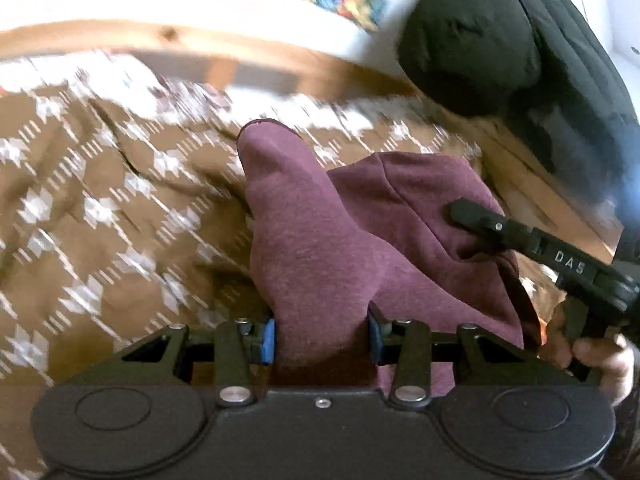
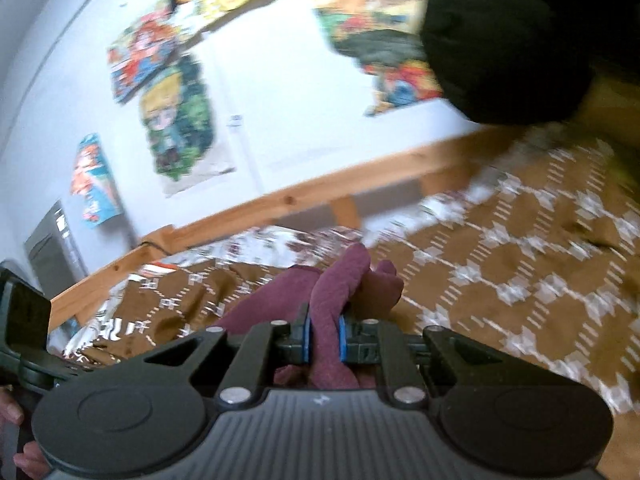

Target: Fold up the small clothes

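The only lettering I can read is "DAS", in pale capitals on the black body of my right gripper (image 1: pixel 476 222), seen from my left wrist camera. In my right wrist view the posters (image 2: pixel 176 120) on the wall are bright cartoon pictures, but any words on them are too blurred for me to make out. I can read nothing else.

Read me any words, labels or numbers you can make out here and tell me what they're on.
"DAS": white letters on the black arm of the right tool, seen from the left wrist.
Posters on the wall: colourful cartoon art, any lettering too blurred to read.
Maroon garment: no text visible.
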`<state>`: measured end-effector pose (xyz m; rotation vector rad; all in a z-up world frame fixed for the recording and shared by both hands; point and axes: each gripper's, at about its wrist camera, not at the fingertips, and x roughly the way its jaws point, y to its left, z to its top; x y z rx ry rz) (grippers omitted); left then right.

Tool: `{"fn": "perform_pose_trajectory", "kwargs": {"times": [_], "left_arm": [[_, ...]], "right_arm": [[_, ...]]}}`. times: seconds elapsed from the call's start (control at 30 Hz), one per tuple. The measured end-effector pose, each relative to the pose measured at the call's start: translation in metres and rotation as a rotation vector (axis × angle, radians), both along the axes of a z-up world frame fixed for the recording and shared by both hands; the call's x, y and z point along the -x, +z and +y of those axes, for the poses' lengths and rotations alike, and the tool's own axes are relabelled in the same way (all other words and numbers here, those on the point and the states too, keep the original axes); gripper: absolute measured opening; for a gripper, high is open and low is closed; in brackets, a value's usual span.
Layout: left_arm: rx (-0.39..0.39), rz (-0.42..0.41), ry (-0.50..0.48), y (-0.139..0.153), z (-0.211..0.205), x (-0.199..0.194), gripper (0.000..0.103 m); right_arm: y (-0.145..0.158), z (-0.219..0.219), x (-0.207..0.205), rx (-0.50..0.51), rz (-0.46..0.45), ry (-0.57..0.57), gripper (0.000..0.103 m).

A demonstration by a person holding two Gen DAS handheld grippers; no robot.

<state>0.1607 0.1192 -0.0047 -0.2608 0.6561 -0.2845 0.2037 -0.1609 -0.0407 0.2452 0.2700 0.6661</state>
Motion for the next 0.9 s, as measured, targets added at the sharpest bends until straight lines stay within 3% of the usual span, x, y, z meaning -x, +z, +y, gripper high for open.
{"fn": "perform_pose_trajectory", "kwargs": {"times": [0.07, 0.23, 0.43, 0.6, 0.7, 0.9], "left_arm": [[-0.041, -0.046, 0.041, 0.005, 0.016, -0.007, 0.044], [-0.042, -0.091, 0.189, -0.005, 0.048, -0.029, 0.045], [0.008, 0.011, 0.248, -0.054, 0.056, -0.054, 0.045], [0.046, 0.041, 0.240, -0.061, 0.065, -0.055, 0.050], [0.032, 0.058, 0.245, -0.060, 0.063, -0.057, 0.056], [-0.066, 0.088, 0.261, -0.052, 0.056, -0.058, 0.072]], "right_arm": [[0.009, 0.021, -0.013, 0.007, -0.041, 0.032, 0.015], [0.016, 0.070, -0.063, 0.010, -0.083, 0.082, 0.015], [-0.014, 0.092, -0.117, 0.106, 0.044, 0.056, 0.015], [-0.041, 0.076, -0.137, 0.045, 0.161, -0.006, 0.017], [-0.051, 0.070, -0.142, 0.044, 0.194, -0.032, 0.024], [-0.054, 0.070, -0.141, 0.075, 0.192, -0.077, 0.056]]}}
